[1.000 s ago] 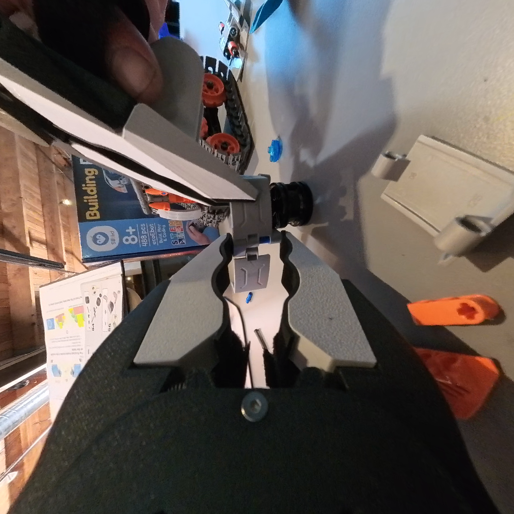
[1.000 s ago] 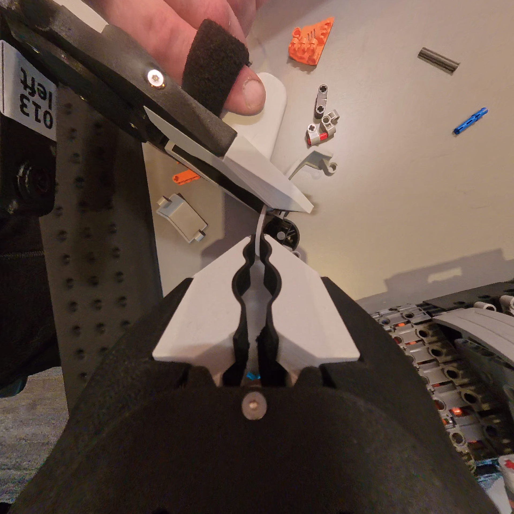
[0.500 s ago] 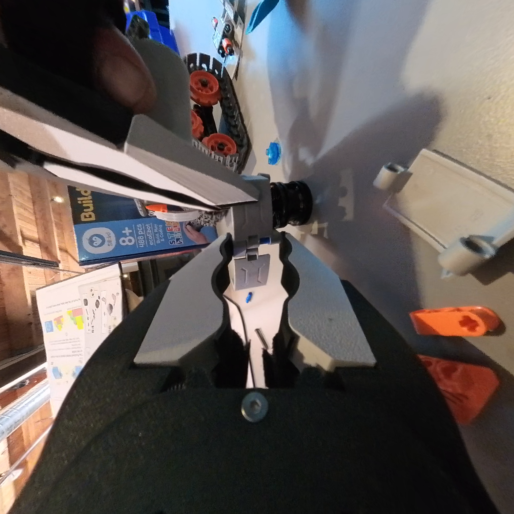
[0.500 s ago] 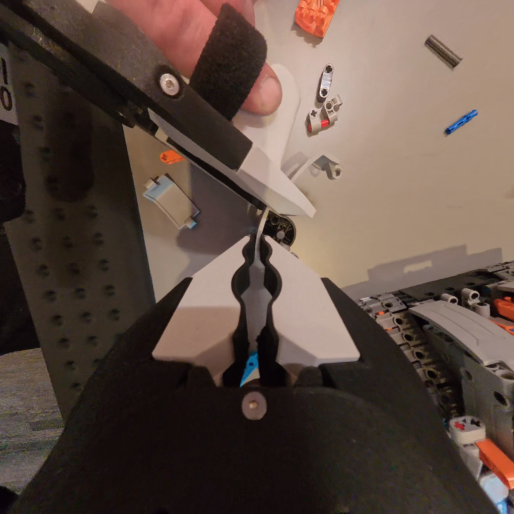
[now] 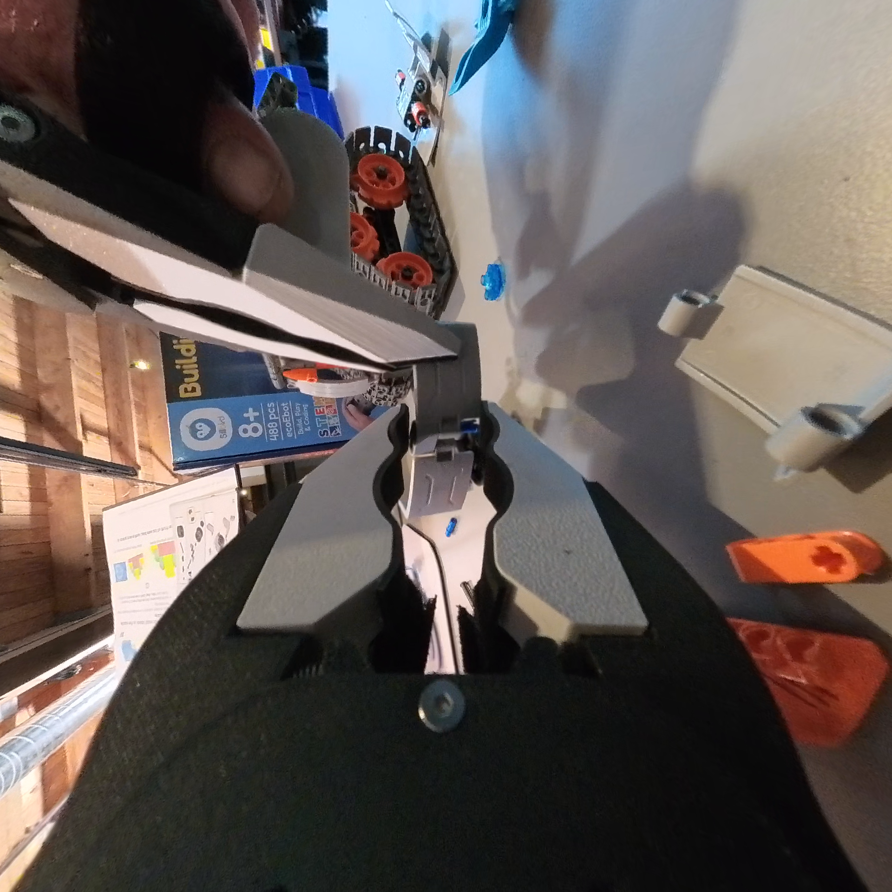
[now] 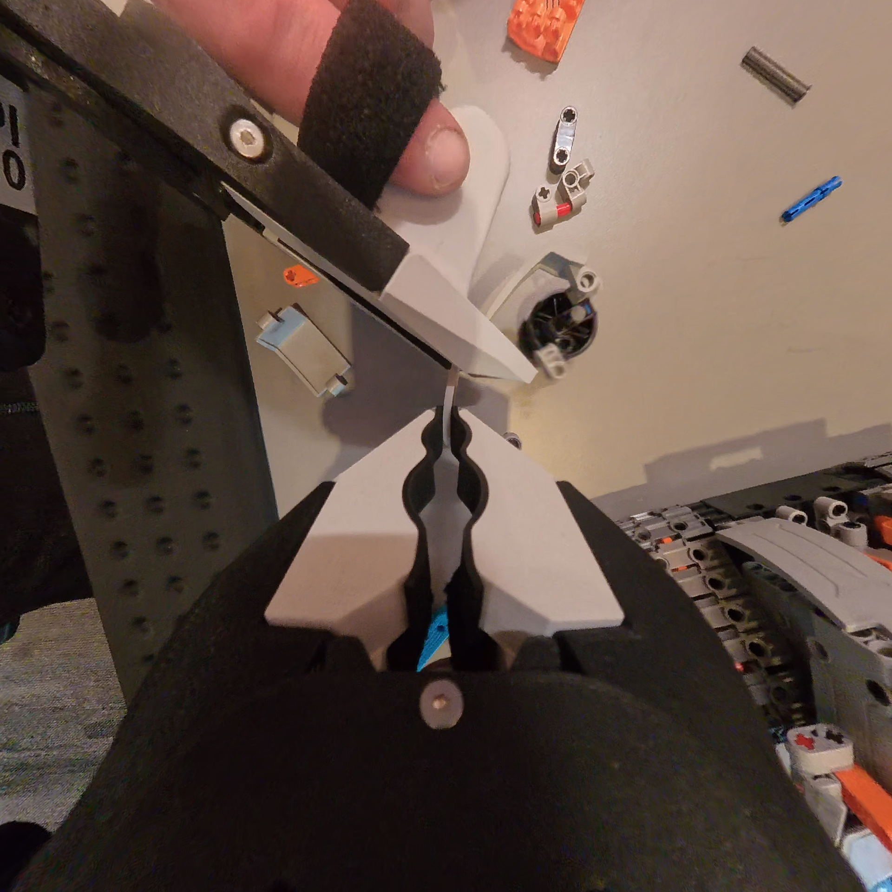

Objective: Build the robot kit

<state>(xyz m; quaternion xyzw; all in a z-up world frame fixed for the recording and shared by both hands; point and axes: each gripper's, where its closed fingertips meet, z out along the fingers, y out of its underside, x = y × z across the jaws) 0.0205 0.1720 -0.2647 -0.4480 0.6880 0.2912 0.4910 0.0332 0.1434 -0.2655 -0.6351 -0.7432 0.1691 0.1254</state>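
Grey curved panel point(image 5: 441, 434) pinched by both nearly closed grippers, left gripper point(image 5: 444, 425), right gripper point(image 6: 446, 415)

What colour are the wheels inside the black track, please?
Orange wheels, seen best in the left wrist view.

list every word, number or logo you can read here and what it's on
I can't quote writing, only say where it stands.
Blue box, left wrist view: large lettering, numbers and a round logo, legible.
White instruction sheet below it: print too small to read.
White label on the left gripper, right wrist view: cut off by the frame edge.
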